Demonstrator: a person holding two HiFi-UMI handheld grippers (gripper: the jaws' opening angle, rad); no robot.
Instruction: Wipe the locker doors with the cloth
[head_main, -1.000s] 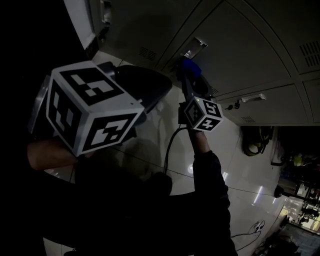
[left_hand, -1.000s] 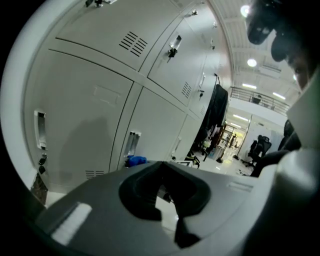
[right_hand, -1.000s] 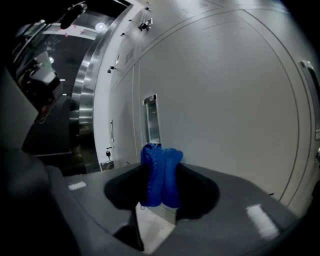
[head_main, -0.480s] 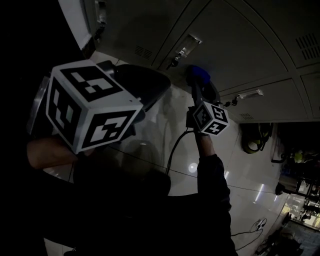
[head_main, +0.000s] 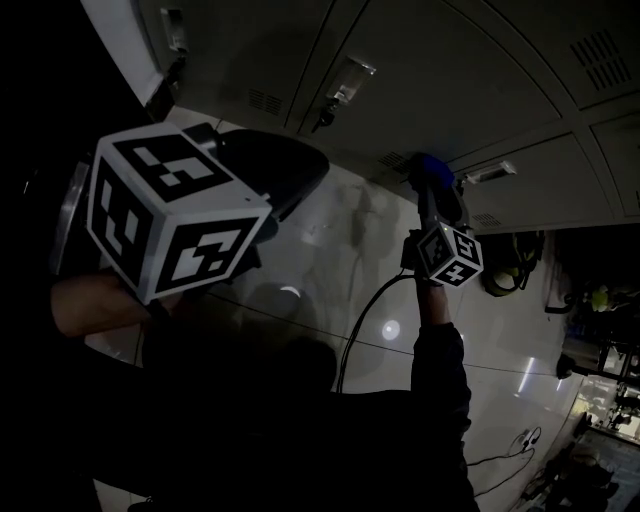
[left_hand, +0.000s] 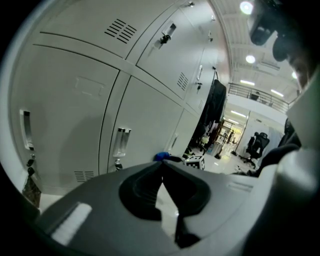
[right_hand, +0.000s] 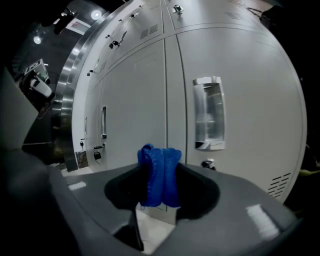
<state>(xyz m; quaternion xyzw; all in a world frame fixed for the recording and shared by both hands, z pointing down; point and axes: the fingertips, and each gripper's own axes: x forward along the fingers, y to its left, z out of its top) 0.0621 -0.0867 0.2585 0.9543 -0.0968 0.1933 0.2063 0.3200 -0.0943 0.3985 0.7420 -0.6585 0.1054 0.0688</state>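
**mopsy:** ok so where's the wipe at right now? I'm trying to work out how to do this stroke properly.

**tin_lid:** The right gripper (right_hand: 160, 169) has its fingers clamped on the blue cloth (right_hand: 159, 182). It's bunched up, with a wad poking out past the tips. It's aimed low on the locker doors (right_hand: 132, 100), pretty much at the seam (right_hand: 165, 90) between two of them. From the head view it looks pressed up to the metal, but I honestly can't tell if it's touching.

**mopsy:** and the other one?

**tin_lid:** The left gripper (left_hand: 162, 166) has its fingers shut on nothing. It's held back from the lockers, doing no work.

**mopsy:** any tips for the stroke?

**tin_lid:** My guess is only that wad should touch the door. If the hard tips meet the panel they could scrape it. I'd push in enough that the cloth flattens a bit, then go in long overlapping passes across the flat part.

**mopsy:** what about the fiddly bits?

**tin_lid:** The recessed handle (right_hand: 208, 112) and the little lock (right_hand: 207, 164) under it sit just to the right. Loose folds could snag there, so I'd slow down and go around them. Same for the vent (right_hand: 280, 186) near the bottom. The grip looks firm, but a wad like that could work loose with dragging.
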